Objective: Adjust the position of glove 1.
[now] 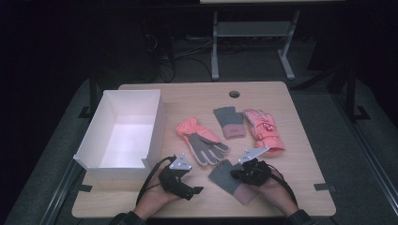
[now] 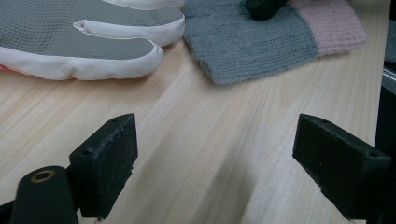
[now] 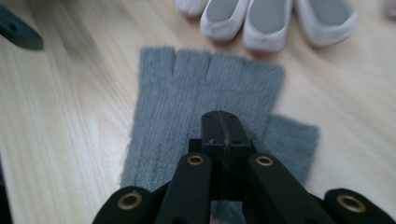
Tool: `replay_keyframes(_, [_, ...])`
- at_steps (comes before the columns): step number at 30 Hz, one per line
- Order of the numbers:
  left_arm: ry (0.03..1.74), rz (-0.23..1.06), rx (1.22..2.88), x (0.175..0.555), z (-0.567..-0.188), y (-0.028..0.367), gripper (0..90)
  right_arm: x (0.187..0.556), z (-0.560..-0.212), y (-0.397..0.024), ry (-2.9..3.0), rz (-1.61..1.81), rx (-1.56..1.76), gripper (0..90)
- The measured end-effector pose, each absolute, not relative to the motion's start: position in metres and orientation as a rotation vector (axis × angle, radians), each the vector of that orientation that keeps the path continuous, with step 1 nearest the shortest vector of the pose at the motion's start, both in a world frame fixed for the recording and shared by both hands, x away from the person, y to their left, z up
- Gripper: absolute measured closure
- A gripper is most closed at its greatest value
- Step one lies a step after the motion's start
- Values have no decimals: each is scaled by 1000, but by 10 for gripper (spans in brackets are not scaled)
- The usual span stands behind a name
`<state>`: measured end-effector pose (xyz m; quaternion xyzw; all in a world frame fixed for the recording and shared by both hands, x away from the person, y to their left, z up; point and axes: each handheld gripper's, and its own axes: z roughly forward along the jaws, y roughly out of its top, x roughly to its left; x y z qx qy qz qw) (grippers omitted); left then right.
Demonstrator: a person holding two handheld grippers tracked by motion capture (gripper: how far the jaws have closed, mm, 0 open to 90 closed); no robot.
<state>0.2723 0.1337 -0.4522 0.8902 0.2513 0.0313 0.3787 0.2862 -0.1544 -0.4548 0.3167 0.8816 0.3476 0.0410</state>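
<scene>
The right gripper (image 1: pixel 240 172) has its jaws fully closed over the grey knit glove (image 3: pixel 205 98), which lies on the tabletop (image 1: pixel 300 154) just in front of the ski glove (image 1: pixel 202 143). Whether fabric is actually pinched is hidden; a thin pinch could slip free on lifting. The left gripper (image 2: pixel 215 163) sits wide open, empty.

Black tongs (image 1: pixel 240 174), brass-coloured rivets, dark cuffs.
</scene>
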Motion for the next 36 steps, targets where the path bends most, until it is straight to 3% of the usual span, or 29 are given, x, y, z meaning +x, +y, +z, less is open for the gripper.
replay_keyframes(10, [643,82,2268,272,-452,134,136,325,-425,-159,2586,1090,1045,900])
replay_keyframes(36, [649,62,2261,272,-452,134,137,434,-410,-146,2459,1047,1230,900])
